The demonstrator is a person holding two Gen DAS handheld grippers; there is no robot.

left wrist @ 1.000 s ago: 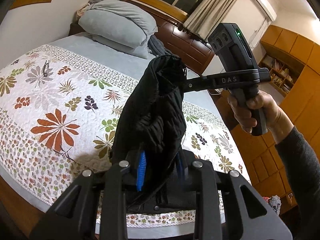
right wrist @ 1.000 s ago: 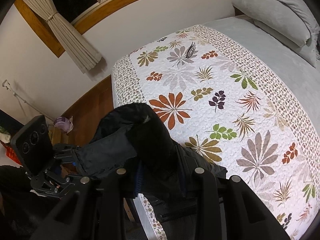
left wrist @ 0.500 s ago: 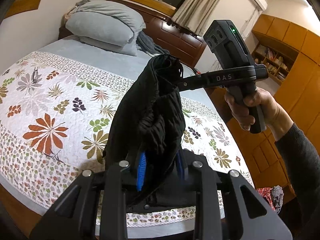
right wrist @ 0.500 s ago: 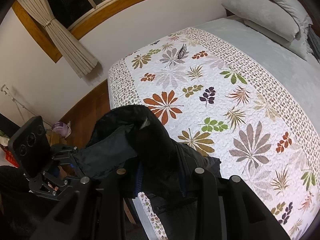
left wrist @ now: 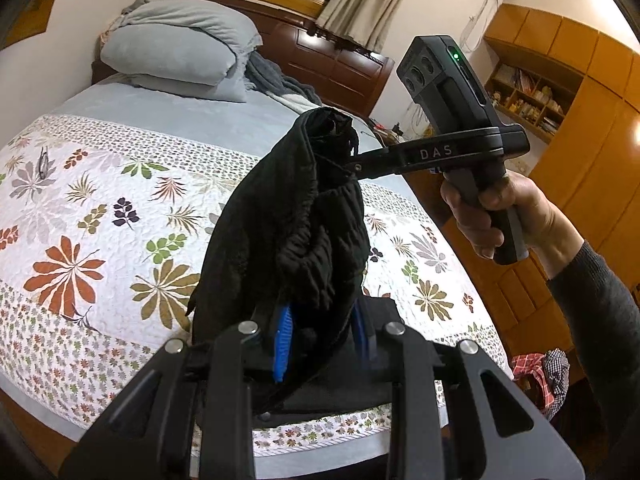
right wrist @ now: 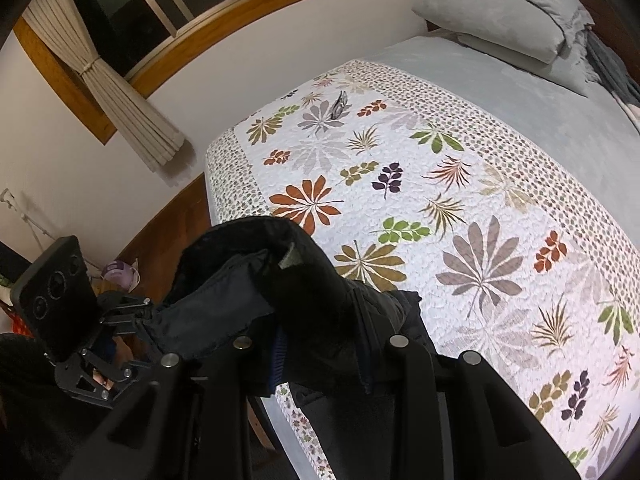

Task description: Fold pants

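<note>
The black pants hang bunched in the air between both grippers, above the near edge of the bed. My left gripper is shut on their lower bunch, with cloth between its blue pads. My right gripper, held by a hand, is shut on the top fold. In the right wrist view the pants fill the space in front of my right gripper. There my left gripper pinches the far left end. A lower part of the pants rests on the quilt's edge.
A floral quilt covers the bed, with glasses lying on it at the far left. Grey pillows lean on the headboard. Orange wardrobes stand to the right, and a checked cloth lies low beside the bed.
Both hands have carried the pants sideways along the bed's edge, so the bed slides leftward in both views. Both grips look unchanged.
</note>
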